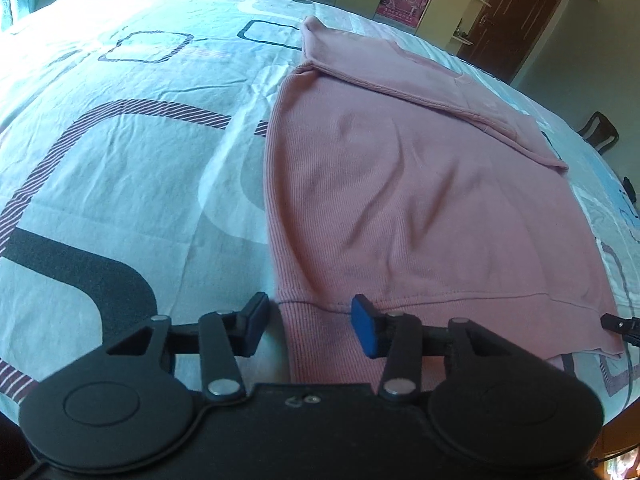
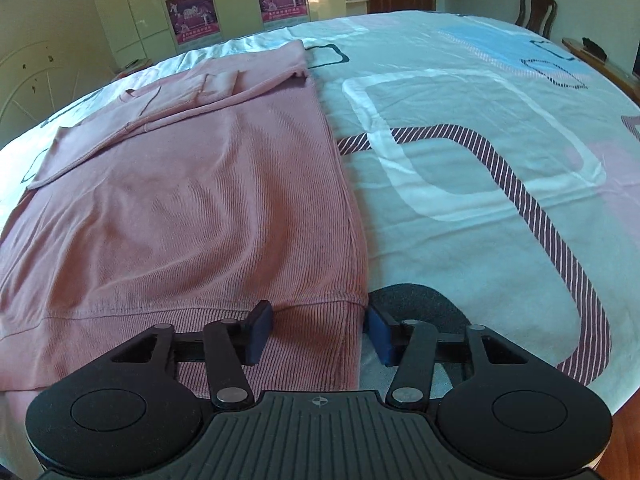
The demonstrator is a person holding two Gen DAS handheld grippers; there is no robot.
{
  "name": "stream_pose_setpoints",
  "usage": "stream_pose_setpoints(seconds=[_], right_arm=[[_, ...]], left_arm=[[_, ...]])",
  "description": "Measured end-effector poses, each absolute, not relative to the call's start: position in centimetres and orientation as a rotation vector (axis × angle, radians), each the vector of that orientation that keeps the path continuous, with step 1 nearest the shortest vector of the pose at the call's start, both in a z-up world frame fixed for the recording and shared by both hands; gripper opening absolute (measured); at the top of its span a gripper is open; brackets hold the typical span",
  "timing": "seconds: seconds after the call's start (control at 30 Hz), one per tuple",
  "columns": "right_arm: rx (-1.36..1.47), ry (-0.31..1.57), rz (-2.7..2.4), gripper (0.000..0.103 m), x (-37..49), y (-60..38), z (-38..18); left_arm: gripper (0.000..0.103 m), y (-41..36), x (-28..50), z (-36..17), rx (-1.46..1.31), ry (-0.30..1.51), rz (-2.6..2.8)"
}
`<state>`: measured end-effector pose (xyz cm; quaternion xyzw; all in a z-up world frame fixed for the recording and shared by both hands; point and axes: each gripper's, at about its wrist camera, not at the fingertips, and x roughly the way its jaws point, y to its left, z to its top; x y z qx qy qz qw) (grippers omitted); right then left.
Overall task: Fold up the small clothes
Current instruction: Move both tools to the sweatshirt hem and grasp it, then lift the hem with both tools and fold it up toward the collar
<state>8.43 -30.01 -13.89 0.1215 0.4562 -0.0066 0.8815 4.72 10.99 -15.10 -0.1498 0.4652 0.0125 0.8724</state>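
While both grippers sit at the hem, findings are as follows.
Garment: pink sweater lies flat on the patterned bedsheet, sleeves folded across its upper part; long axis runs from the lower frame edge toward the top.
Hem: ribbed band lies nearest both tools, low in each view.
Left gripper: jaws apart, straddling the hem's left corner; pads not pressing cloth.
Right gripper: jaws apart, straddling the right corner; no grip evident.
Key relation: sweater extends directly ahead of both; each hand equally near its own corner.
Judgement: pinch corners, then carry the hem forward toward the collar.
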Motion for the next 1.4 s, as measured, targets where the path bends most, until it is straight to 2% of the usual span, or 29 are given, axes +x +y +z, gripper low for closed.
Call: stream_pose_setpoints(seconds=[0.13, 0.2, 0.23, 0.27, 0.57, 0.87, 1.23, 1.4], right_arm=[[0.301, 0.969, -0.002, 0.028, 8.2, -30.2, -13.7], [0.309, 0.977, 0.004, 0.020, 8.1, -30.2, -13.6], [0.322, 0.979, 0.010, 0.013, 8.1, -30.2, -13.5], [0.344, 0.980, 0.020, 0.011, 8.2, -30.3, -13.4], [0.530, 0.879, 0.111, 0.010, 12.0, -31.4, -9.8], [0.628, 0.761, 0.123, 0.010, 23.9, -32.5, -7.1], [0.686, 0.794, 0.087, 0.010, 39.5, -32.2, -9.7], [0.757, 0.873, 0.063, 0.010, 43.7, -32.9, -12.9]], left_arm=[[0.012, 11.3, 5.2, -15.5, -0.373, 1.010, -0.043], [0.007, 11.2, 5.5, -15.5, -0.384, 1.015, -0.055], [0.005, 11.1, 5.6, -15.4, -0.387, 1.011, -0.057], [0.005, 11.2, 5.7, -15.3, -0.399, 1.005, -0.058], [0.004, 11.9, 10.0, -10.8, -0.503, 0.856, -0.094], [0.004, 12.1, 21.6, -6.8, -0.520, 0.689, -0.071], [0.004, 13.2, 36.1, -9.1, -0.554, 0.688, 0.059], [0.007, 13.5, 41.0, -12.1, -0.532, 0.809, 0.137]])
